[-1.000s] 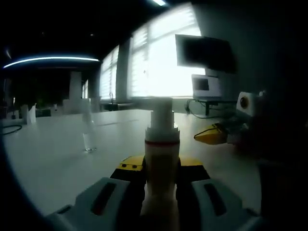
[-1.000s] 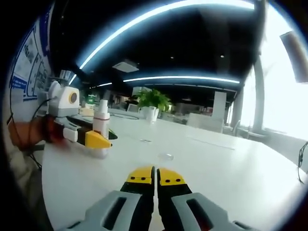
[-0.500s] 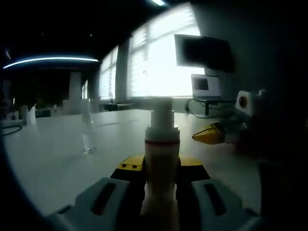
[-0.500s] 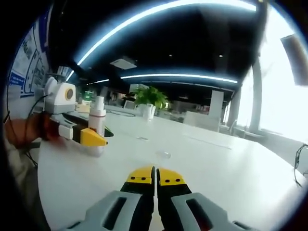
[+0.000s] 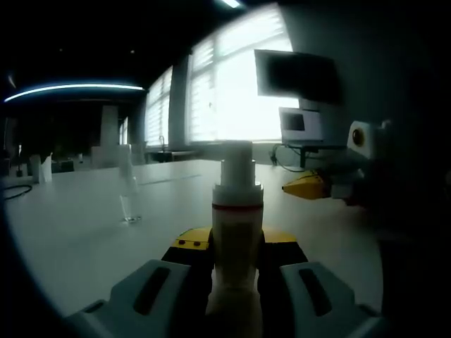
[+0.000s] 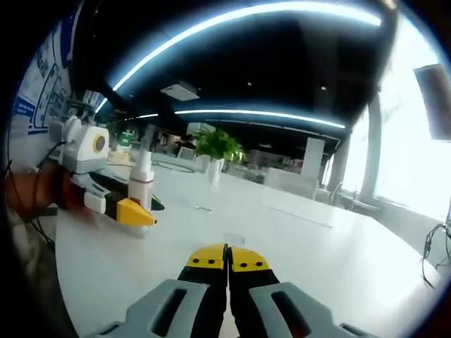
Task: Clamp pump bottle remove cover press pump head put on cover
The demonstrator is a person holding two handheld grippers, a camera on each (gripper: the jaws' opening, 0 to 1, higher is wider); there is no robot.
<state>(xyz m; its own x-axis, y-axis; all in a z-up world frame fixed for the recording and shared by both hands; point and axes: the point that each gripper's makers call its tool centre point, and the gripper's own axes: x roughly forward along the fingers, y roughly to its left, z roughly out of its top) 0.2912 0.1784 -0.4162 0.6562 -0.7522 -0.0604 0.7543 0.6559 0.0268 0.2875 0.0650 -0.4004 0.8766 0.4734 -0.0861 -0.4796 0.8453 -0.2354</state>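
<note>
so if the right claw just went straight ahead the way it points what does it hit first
Probably nothing: the shut right claw points across bare table. The clear cover sits just ahead, maybe grazed; depth is unclear.

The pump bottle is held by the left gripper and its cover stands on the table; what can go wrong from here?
1. The left gripper clamps the pump bottle low on its body; a push on the pump head may tilt it or make it slip.
2. The clear cover stands alone on the table; the shut right gripper could knock it over.
</note>
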